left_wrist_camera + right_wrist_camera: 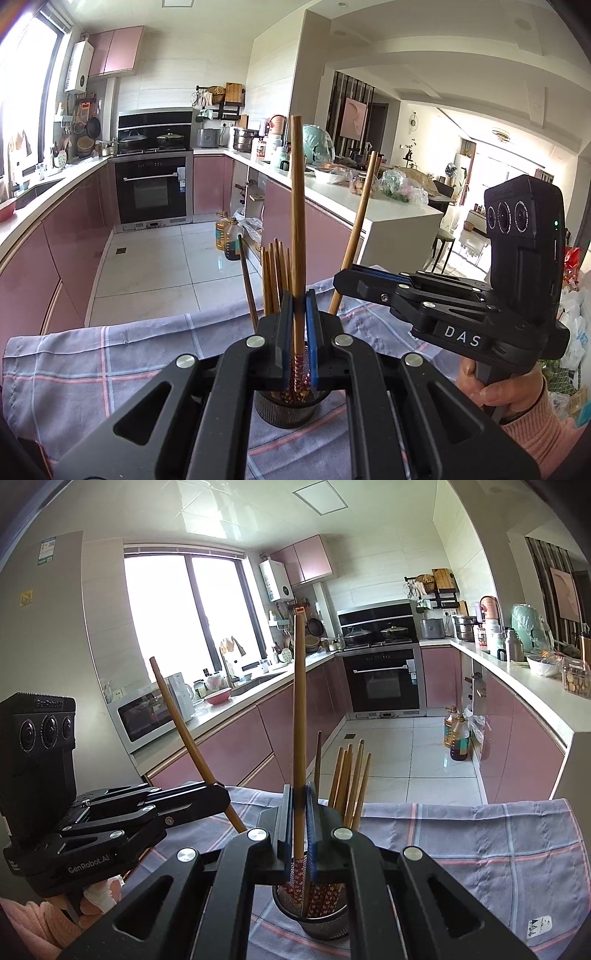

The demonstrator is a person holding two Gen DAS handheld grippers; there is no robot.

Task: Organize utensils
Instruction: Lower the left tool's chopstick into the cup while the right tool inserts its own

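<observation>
Most of the brown wooden chopsticks already stand in the dark mesh metal cup on the checked-cloth table, while the left tongs and right tongs each pinch one more above it, not yet dropped in.

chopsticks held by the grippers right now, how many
2: one chopstick in the left gripper, one chopstick in the right gripper, both above the mesh holder.
</observation>
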